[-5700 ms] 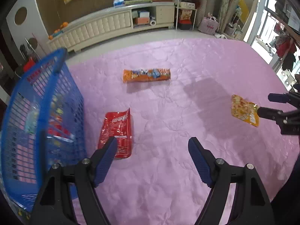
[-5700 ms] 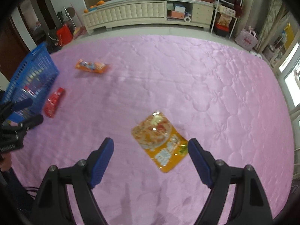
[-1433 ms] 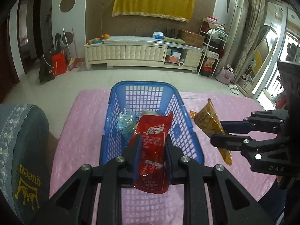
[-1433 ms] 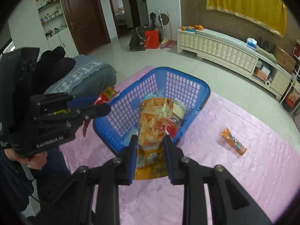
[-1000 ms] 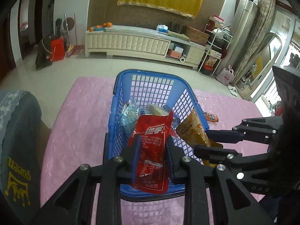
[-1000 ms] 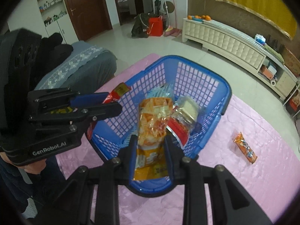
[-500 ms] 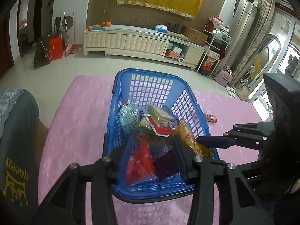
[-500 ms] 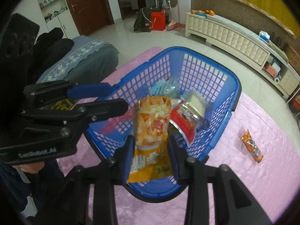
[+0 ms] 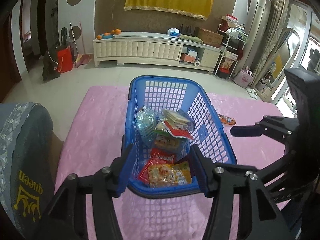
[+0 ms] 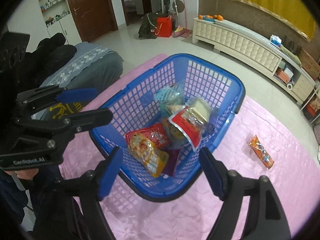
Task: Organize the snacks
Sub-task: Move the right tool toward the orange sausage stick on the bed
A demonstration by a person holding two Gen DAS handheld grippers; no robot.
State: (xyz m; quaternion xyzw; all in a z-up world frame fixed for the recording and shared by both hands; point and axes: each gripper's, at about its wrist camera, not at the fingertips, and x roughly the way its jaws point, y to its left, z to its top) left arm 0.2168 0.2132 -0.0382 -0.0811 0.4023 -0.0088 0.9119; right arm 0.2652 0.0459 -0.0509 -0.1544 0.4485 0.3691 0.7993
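A blue mesh basket (image 9: 208, 124) (image 10: 210, 76) stands on the pink quilt and holds several snack packs. A yellow-orange pack (image 9: 170, 175) (image 10: 148, 156) lies on a red pack (image 9: 162, 158) (image 10: 156, 134) at the basket's near end. My left gripper (image 9: 163, 171) is open and empty above the basket's near rim; it shows at the left of the right wrist view (image 10: 96, 106). My right gripper (image 10: 160, 172) is open and empty over the basket's near corner. An orange snack pack (image 9: 227, 120) (image 10: 261, 154) lies on the quilt to the right of the basket.
The pink quilt (image 9: 96, 124) (image 10: 270, 190) covers the surface around the basket. A grey cushion (image 9: 22, 150) (image 10: 90, 68) sits at the left edge. A white sideboard (image 9: 140, 50) stands across the tiled floor.
Both grippers opened over the basket. The red pack dropped from my left gripper and the yellow-orange pack from my right gripper; both now lie in the basket's near end.
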